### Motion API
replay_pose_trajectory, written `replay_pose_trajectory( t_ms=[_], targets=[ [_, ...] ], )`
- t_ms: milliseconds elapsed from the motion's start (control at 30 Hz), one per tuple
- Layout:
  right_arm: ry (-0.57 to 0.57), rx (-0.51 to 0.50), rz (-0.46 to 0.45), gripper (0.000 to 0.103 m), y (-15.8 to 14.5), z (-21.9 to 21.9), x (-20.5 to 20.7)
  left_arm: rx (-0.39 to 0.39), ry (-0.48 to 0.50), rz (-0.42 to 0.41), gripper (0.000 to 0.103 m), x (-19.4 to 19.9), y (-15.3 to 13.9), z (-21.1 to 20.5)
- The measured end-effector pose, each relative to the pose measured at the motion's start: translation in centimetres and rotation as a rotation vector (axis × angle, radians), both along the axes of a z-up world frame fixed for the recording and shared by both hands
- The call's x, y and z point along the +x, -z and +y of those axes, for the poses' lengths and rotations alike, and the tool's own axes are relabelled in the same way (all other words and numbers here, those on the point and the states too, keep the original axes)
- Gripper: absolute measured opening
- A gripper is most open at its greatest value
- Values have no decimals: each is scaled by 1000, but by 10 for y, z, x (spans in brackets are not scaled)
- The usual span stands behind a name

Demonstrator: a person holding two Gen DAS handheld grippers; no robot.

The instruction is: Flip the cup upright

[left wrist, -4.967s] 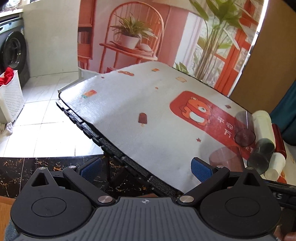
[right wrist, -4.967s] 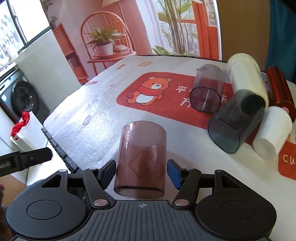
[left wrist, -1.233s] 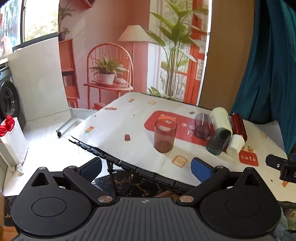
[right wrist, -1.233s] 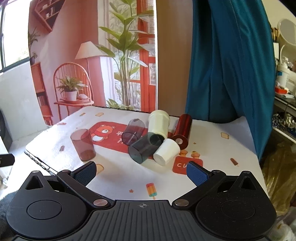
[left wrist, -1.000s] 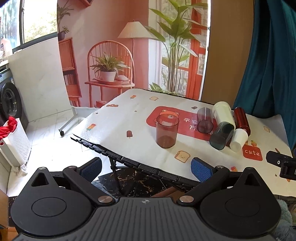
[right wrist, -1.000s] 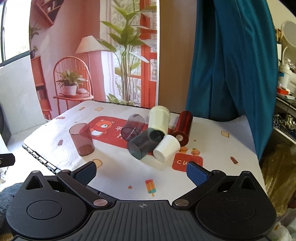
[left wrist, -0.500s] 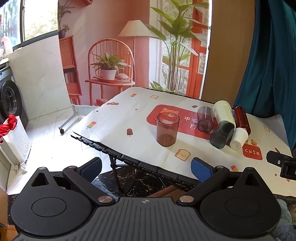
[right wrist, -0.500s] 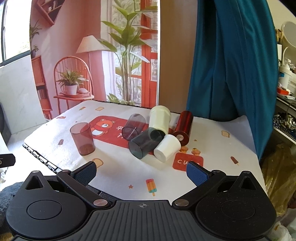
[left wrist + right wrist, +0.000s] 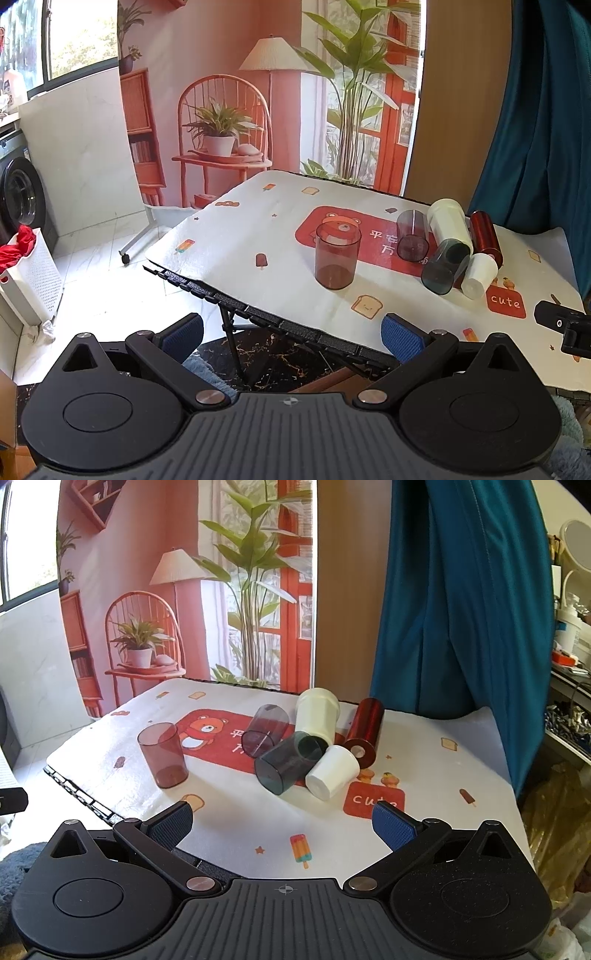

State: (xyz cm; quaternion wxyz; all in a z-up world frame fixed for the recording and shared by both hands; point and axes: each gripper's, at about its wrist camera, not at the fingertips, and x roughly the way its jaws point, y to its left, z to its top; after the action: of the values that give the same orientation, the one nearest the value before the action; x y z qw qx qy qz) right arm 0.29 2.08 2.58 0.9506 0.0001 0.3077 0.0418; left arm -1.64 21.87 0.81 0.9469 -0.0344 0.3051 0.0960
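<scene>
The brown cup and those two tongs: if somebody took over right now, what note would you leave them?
Left tongs: open, empty, held back off the table.
Right tongs: open, empty, also held back from the cups.
Brown cup: standing upright, mouth up, alone near the table's left edge.
Done: that cup appears flipped and released.
Left: five more lie on their sides in a cluster: clear purple cup, dark teal cup, cream cup, white cup, red cup. Upright them only if wanted.
</scene>
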Motion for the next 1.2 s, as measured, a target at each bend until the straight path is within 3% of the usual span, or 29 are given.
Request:
replay_pose_trajectory(
  t_ms=[1200],
  targets=[
    [4, 1, 5, 103, 4, -3, 4, -7, -7, 20, 103, 1, 1, 2]
  ],
)
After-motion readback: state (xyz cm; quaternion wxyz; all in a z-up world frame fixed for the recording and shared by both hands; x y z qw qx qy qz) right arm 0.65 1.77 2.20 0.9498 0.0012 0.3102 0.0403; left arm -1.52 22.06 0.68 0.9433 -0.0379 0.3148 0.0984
